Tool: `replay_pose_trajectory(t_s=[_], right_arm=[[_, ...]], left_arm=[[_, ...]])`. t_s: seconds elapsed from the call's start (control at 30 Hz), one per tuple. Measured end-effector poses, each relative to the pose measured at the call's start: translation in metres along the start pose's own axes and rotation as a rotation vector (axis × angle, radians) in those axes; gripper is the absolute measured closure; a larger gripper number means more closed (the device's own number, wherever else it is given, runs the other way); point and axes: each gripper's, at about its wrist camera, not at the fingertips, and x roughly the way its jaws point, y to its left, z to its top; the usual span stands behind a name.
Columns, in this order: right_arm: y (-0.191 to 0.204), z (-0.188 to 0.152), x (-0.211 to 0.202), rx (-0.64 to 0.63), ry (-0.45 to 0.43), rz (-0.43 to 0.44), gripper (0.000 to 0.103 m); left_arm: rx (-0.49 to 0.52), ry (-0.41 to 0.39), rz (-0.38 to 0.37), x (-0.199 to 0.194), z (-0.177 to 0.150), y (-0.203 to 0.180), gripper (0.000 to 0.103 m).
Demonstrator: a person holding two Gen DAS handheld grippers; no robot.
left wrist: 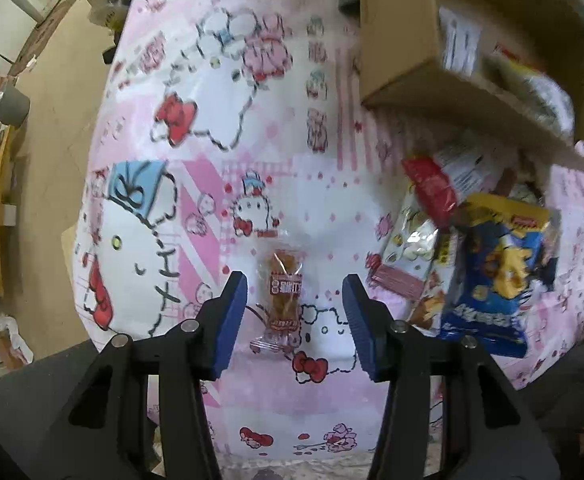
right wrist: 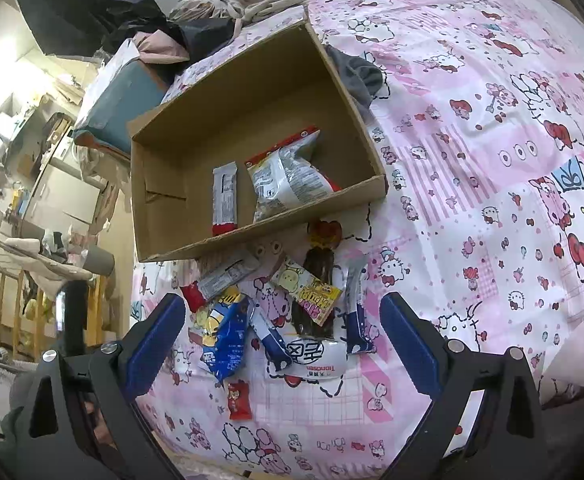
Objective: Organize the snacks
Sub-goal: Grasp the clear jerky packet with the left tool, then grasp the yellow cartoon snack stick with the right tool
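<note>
While both tongs stand wide open and hold nothing, the left gripper (left wrist: 294, 308) brackets a small brown wrapped candy (left wrist: 282, 294) lying on the cartoon-cat sheet (left wrist: 196, 200). Beyond the right gripper (right wrist: 282, 334) lies a snack pile with a blue chip bag (right wrist: 226, 338), just before the cardboard box (right wrist: 356, 108) containing a white snack bag (right wrist: 286, 178).

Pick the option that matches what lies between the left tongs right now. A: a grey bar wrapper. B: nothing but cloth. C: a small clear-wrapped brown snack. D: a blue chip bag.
C: in the left wrist view the small clear-wrapped brown snack lies on the patterned cloth between the open left tongs, apart from both fingers.
</note>
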Motion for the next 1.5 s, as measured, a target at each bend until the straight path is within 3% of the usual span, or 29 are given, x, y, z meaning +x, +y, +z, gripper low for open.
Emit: replay_pose_trajectory(t_s=[0.03,0.13,0.37,0.67,0.9,1.03,1.13,1.23,1.33,1.5], right_arm=[[-0.001,0.000,0.000,0.003,0.001,0.001,0.003],[-0.003,0.001,0.000,0.014,0.006,0.006,0.003],[-0.006,0.002,0.000,0.033,0.009,0.011,0.003],[-0.019,0.003,0.002,0.094,0.018,-0.005,0.003],[-0.039,0.011,0.024,0.190,0.107,-0.018,0.004],[-0.014,0.021,0.054,0.017,0.226,-0.078,0.006],[0.013,0.021,0.080,-0.193,0.269,-0.196,0.008],[0.032,0.016,0.103,-0.363,0.309,-0.285,0.027],[0.040,0.010,0.121,-0.446,0.340,-0.305,0.037],[0.051,0.000,0.141,-0.552,0.361,-0.360,0.043]], left_arm=[[0.003,0.008,0.005,0.004,0.000,-0.001,0.061],[0.012,0.032,0.013,0.012,-0.001,-0.004,0.088],[0.069,0.002,0.026,0.000,-0.005,-0.020,0.089],[0.028,-0.130,-0.131,-0.063,-0.009,-0.025,0.089],[0.000,-0.168,-0.180,-0.070,-0.017,-0.017,0.089],[0.022,-0.169,-0.218,-0.071,-0.011,-0.024,0.089],[0.037,-0.176,-0.219,-0.073,-0.010,-0.030,0.089],[0.025,-0.182,-0.219,-0.073,-0.007,-0.028,0.089],[0.008,-0.182,-0.225,-0.073,-0.005,-0.024,0.089],[0.001,-0.182,-0.235,-0.074,-0.004,-0.023,0.089]])
